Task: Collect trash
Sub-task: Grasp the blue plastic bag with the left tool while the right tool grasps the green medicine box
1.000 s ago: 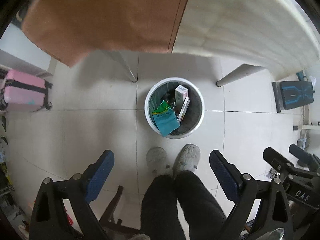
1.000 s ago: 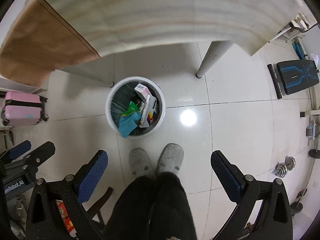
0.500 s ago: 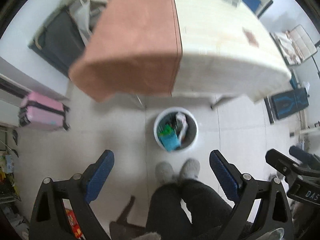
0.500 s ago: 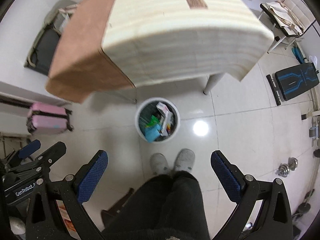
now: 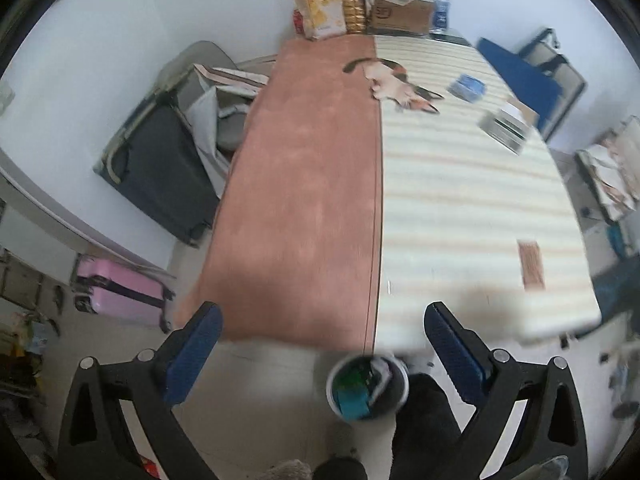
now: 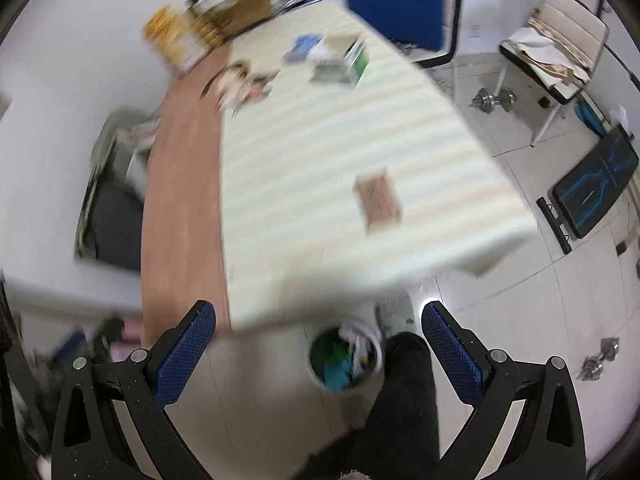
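A white trash bin (image 5: 366, 388) with boxes and green and blue wrappers stands on the floor at the table's near edge; it also shows in the right wrist view (image 6: 345, 360). My left gripper (image 5: 324, 354) is open and empty, high above the bin. My right gripper (image 6: 318, 350) is open and empty too. On the striped table (image 5: 460, 208) lie a brown card (image 5: 531, 265), a blue packet (image 5: 466, 87), a stack of boxes (image 5: 506, 127) and a cat-shaped piece (image 5: 400, 84). The right view is blurred.
A brown cloth (image 5: 308, 184) covers the table's left half. A snack bag (image 5: 320, 2) and cardboard box (image 5: 402, 12) stand at the far end. A pink suitcase (image 5: 120, 292), dark suitcase (image 5: 160, 176), chairs (image 6: 556, 40), dumbbells (image 6: 494, 100) and a bench (image 6: 592, 184) surround it.
Both grippers have tilted up from looking straight down at the bin to looking across the tabletop. The bin has slid to the bottom of both views. Both stay open.
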### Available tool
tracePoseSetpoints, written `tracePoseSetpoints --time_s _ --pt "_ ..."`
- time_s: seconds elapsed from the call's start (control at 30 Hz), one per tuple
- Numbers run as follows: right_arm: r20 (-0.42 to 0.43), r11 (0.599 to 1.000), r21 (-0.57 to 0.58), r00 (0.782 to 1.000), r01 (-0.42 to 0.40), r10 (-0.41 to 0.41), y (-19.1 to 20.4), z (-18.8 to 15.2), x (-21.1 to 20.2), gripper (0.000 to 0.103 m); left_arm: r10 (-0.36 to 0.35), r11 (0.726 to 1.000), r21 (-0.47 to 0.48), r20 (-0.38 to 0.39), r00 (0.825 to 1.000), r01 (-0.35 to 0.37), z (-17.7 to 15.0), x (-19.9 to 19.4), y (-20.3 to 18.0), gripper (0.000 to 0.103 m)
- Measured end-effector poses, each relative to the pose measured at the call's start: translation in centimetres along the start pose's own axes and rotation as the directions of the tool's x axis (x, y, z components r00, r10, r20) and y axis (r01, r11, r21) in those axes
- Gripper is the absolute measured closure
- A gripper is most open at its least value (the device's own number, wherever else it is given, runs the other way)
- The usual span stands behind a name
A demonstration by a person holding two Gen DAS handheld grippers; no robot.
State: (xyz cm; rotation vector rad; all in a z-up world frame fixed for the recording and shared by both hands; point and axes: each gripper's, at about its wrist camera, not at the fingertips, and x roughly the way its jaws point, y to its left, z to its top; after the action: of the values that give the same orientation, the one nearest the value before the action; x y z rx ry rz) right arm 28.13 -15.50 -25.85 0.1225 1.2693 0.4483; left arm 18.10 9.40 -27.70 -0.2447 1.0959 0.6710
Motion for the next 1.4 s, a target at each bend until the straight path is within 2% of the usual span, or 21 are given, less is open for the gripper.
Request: tracePoseSetpoints --time_s 0.13,0.17,0.3,0.43,0.57,0.6,0.63,0.67,0.7,0.8,0.87,0.93,0.97,1.0,1.03,1.07,1.2,1.3,1.33,1.4 --pt "-0.003 0.994 0.109 1.000 0.011 -0.011 -0.8 10.5 4.8 0.000 0.098 0.995 0.008 -0.036 0.995 -0.098 6.1 4.6 -3.6 0.000" --pt "-0.024 0.989 0.140 0.999 0.046 -0.043 -1.0 14.1 7.0 0.000 0.123 0.992 0.020 -0.055 0.991 -0.123 7.8 6.2 -4.8 0.000" --pt "-0.075 0.977 0.184 0.993 0.104 -0.092 -1.0 23.4 14.2 0.000 0.194 0.980 0.073 -0.117 0.974 -0.187 12.8 11.9 -8.6 0.000" --pt "-0.124 0.971 0.209 0.988 0.115 -0.091 -0.4 29.8 20.4 0.000 0.227 0.973 0.087 -0.174 0.958 -0.215 17.4 16.1 -11.0 0.000" --pt "-0.159 0.966 0.188 0.976 0.176 -0.147 0.4 34.3 25.7 0.000 0.234 0.972 0.087 -0.200 0.952 -0.221 21.2 18.9 -12.1 0.000" --pt "-0.173 0.968 0.180 0.975 0.174 -0.143 0.7 34.8 26.6 0.000 0.236 0.971 0.089 -0.205 0.950 -0.222 21.9 19.4 -12.5 0.000" --pt "-0.168 0.975 0.188 0.982 0.120 -0.088 1.1 35.2 27.4 0.000 0.234 0.971 0.093 -0.211 0.949 -0.219 22.7 20.0 -12.8 0.000" --pt "-0.187 0.978 0.180 0.980 0.103 -0.069 1.4 35.6 28.3 0.000 0.229 0.972 0.096 -0.218 0.949 -0.213 23.4 20.5 -13.1 0.000" --pt "-0.206 0.982 0.157 0.976 0.100 -0.066 2.0 36.1 29.1 0.000 0.225 0.973 0.101 -0.223 0.948 -0.207 24.2 21.0 -13.6 0.000" --pt "-0.174 0.991 0.051 0.978 0.127 -0.117 3.2 36.9 29.1 0.003 0.203 0.976 0.119 -0.223 0.953 -0.180 26.8 22.3 -15.3 0.000" --pt "-0.167 0.995 0.018 0.982 0.098 -0.093 2.7 37.5 28.6 0.009 0.157 0.984 0.115 -0.216 0.964 -0.134 28.6 22.7 -16.5 0.000" --pt "-0.172 0.997 0.021 0.983 0.069 -0.064 1.8 38.3 28.0 0.020 0.097 0.991 0.114 -0.216 0.972 -0.073 30.5 23.2 -18.0 0.000" --pt "-0.171 0.998 0.027 0.984 0.058 -0.052 1.0 38.8 27.6 0.022 0.062 0.993 0.114 -0.216 0.974 -0.038 31.5 23.5 -18.8 0.000" --pt "-0.174 0.998 0.028 0.983 0.063 -0.057 0.4 39.3 27.4 0.029 0.010 0.993 0.116 -0.218 0.976 0.015 32.8 23.9 -20.0 0.000" --pt "-0.178 0.998 0.036 0.983 0.060 -0.052 -0.2 39.8 27.2 0.041 -0.020 0.991 0.122 -0.221 0.975 0.048 33.7 24.2 -20.9 0.000" --pt "-0.183 0.997 0.047 0.982 0.062 -0.053 -0.9 40.2 27.2 0.048 -0.047 0.988 0.131 -0.223 0.974 0.078 34.4 24.5 -21.8 0.000" --pt "-0.226 0.995 0.096 0.974 0.036 -0.014 -4.0 41.5 27.3 0.049 -0.150 0.957 0.204 -0.253 0.956 0.204 37.5 26.4 -26.7 0.000" --pt "-0.239 0.991 0.136 0.971 0.011 0.022 -5.4 42.0 27.6 0.047 -0.173 0.935 0.251 -0.296 0.939 0.252 38.0 28.2 -29.3 0.002" --pt "-0.242 0.990 0.144 0.970 0.009 0.027 -5.7 42.0 27.7 0.042 -0.174 0.929 0.263 -0.308 0.935 0.260 38.0 28.7 -29.8 0.006" --pt "-0.243 0.987 0.161 0.969 -0.006 0.046 -5.9 42.1 27.9 0.037 -0.175 0.923 0.273 -0.329 0.928 0.271 37.8 29.6 -30.3 0.044"
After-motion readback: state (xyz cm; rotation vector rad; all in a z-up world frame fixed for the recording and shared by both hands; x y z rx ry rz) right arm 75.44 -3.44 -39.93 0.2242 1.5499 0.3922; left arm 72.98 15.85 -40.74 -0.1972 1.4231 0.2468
